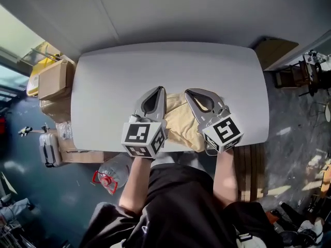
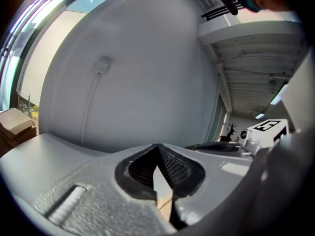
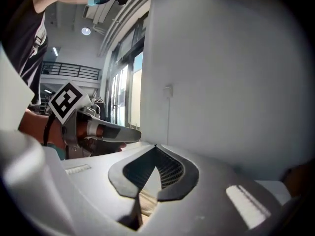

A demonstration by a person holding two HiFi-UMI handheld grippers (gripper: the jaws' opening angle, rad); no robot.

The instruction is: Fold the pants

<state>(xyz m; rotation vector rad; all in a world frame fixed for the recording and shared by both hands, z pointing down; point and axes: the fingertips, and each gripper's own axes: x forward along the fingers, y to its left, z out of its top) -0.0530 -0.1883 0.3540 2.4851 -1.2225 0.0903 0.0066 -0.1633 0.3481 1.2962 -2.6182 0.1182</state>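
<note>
Beige crumpled cloth pants (image 1: pixel 182 122) lie at the near edge of the white rounded table (image 1: pixel 170 66), between the grippers. Left gripper (image 1: pixel 159 89) jaws pressed together; right gripper (image 1: pixel 188 92) same, tips meeting.

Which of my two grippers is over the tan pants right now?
The right gripper: in the head view its body overlaps the crumpled tan cloth pants, while the left gripper sits beside them over the grey table. Both are shut.
</note>
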